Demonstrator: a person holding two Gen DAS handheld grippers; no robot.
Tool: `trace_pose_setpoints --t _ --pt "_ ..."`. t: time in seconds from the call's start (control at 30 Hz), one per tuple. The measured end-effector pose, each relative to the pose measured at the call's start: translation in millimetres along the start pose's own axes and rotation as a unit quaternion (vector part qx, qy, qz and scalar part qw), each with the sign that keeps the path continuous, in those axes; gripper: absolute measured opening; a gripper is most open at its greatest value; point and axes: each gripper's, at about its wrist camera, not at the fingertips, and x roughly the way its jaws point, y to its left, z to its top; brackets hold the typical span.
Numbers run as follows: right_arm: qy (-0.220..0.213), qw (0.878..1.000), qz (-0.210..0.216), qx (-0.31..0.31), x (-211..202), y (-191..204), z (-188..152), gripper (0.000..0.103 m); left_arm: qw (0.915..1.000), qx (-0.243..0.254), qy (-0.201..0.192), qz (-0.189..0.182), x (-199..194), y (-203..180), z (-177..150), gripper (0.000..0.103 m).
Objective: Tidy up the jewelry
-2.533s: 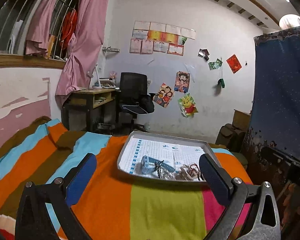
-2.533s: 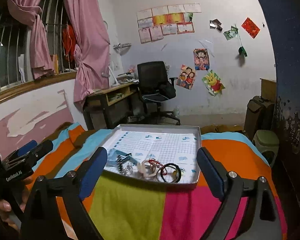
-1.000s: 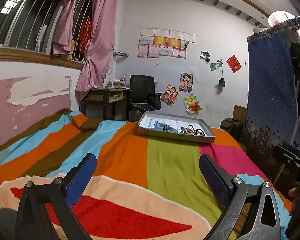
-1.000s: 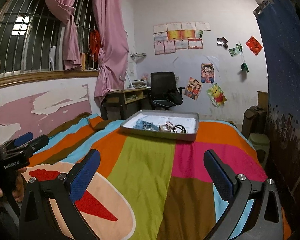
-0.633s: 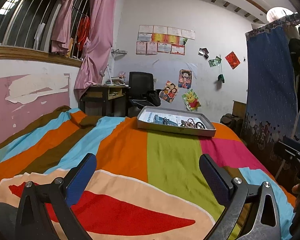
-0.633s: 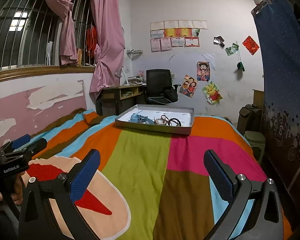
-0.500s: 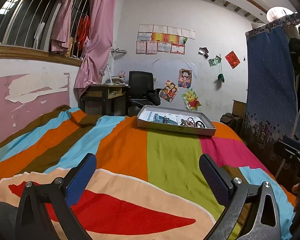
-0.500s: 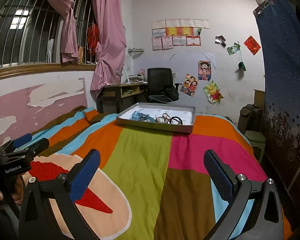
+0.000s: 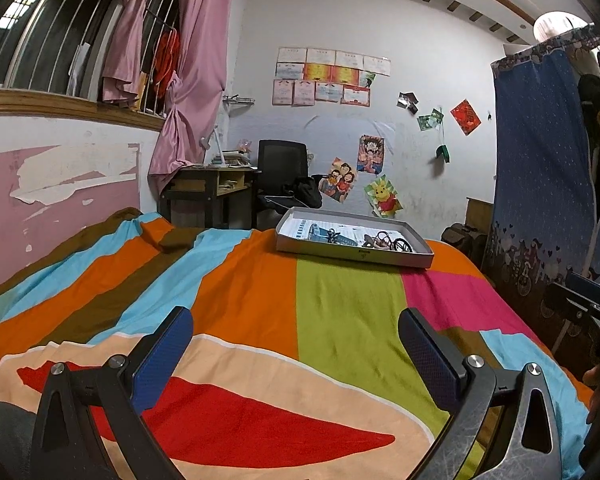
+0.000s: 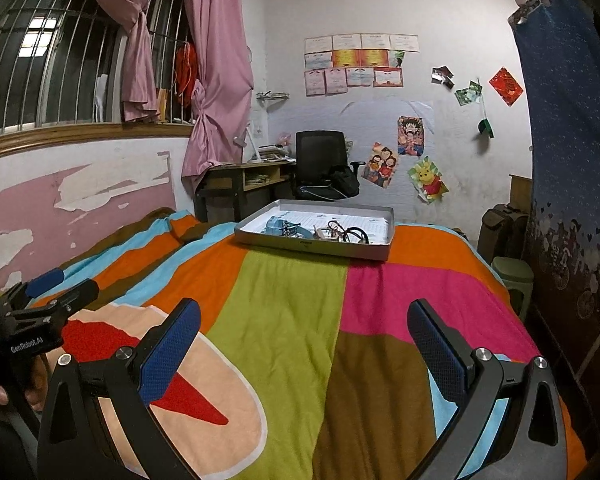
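Observation:
A shallow grey tray [image 9: 416,258] [image 10: 376,251] rests at the far end of a bed with a striped, many-coloured blanket [image 9: 340,312] [image 10: 284,312]. In the tray lie a light blue piece [image 9: 320,234] [image 10: 278,225], a small dark spring-like item [image 9: 333,235], and a tangle of bracelets and black rings [image 9: 392,242] [image 10: 348,234]. My left gripper [image 9: 296,338] is open over the near part of the blanket, far from the tray, with nothing between its fingers. My right gripper [image 10: 304,326] is likewise open and far from the tray.
A desk [image 10: 244,184] and black office chair [image 10: 320,164] stand beyond the bed. A pink-and-white wall and barred window with pink curtains [image 10: 216,80] run along the left. A blue curtain [image 9: 548,184] hangs at the right, with a green stool [image 10: 512,276] below.
Both grippers have pulled back a long way from the tray, which was close in front 2.5 s ago. In the last half second the views barely shift.

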Motion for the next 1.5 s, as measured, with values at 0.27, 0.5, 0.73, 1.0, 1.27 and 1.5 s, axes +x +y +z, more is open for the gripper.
trace_pose_setpoints --t 0.27,0.5,0.73,1.0,1.27,1.5 --pt "0.004 1.0 0.001 -0.004 1.4 2.6 -1.2 0.102 1.0 0.003 -0.002 -0.001 0.7 3.3 -2.8 0.103" --pt "0.005 1.0 0.002 -0.004 1.9 3.8 -1.2 0.102 1.0 0.001 0.0 -0.003 1.0 4.2 -2.4 0.103" --pt "0.005 1.0 0.002 -0.005 1.8 4.6 -0.9 0.102 1.0 0.0 0.0 -0.004 1.3 4.8 -2.1 0.103" --pt "0.005 1.0 0.001 -0.004 1.7 5.1 -1.2 0.102 1.0 -0.003 0.003 -0.004 2.6 7.4 -1.2 0.103" --pt "0.005 1.0 0.002 -0.005 1.2 5.6 -1.0 0.102 1.0 -0.003 0.002 -0.002 2.6 10.4 -1.6 0.103" --pt "0.005 1.0 0.001 -0.004 1.4 5.4 -0.6 0.102 1.0 -0.003 0.003 -0.003 2.9 9.9 -1.2 0.103"
